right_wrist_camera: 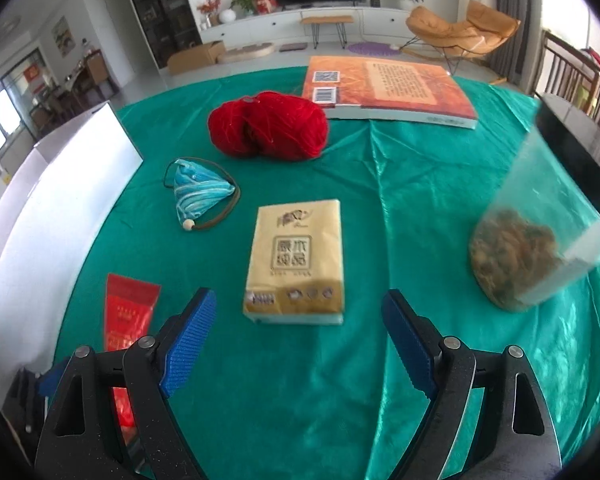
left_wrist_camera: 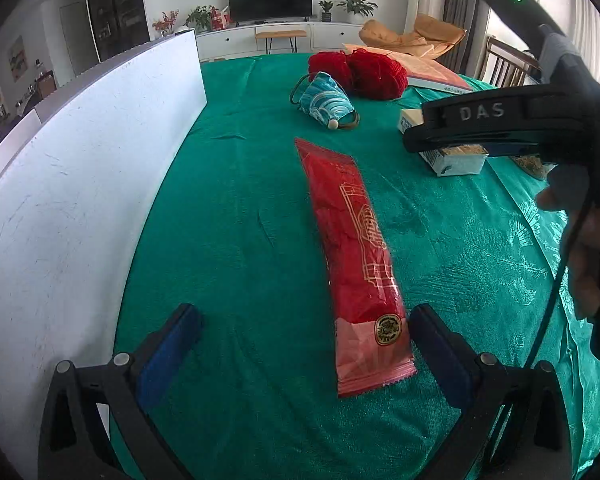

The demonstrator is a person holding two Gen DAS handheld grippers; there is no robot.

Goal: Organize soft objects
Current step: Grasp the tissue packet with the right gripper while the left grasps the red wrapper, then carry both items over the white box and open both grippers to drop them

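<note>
A long red packet (left_wrist_camera: 356,256) lies on the green cloth, its near end between the open jaws of my left gripper (left_wrist_camera: 304,336), close to the right finger. It also shows in the right wrist view (right_wrist_camera: 126,312). My right gripper (right_wrist_camera: 298,320) is open and empty, just short of a tan tissue pack (right_wrist_camera: 298,264). Red yarn (right_wrist_camera: 268,126), also in the left wrist view (left_wrist_camera: 360,72), and a blue striped pouch (right_wrist_camera: 198,194), also in the left wrist view (left_wrist_camera: 326,100), lie farther back. The right gripper's body (left_wrist_camera: 500,124) hangs over the tissue pack (left_wrist_camera: 452,160).
A white board (left_wrist_camera: 80,184) stands along the table's left side. A book (right_wrist_camera: 388,88) lies at the far edge. A clear bag of brown bits (right_wrist_camera: 540,240) sits on the right. Green cloth (right_wrist_camera: 380,400) covers the table.
</note>
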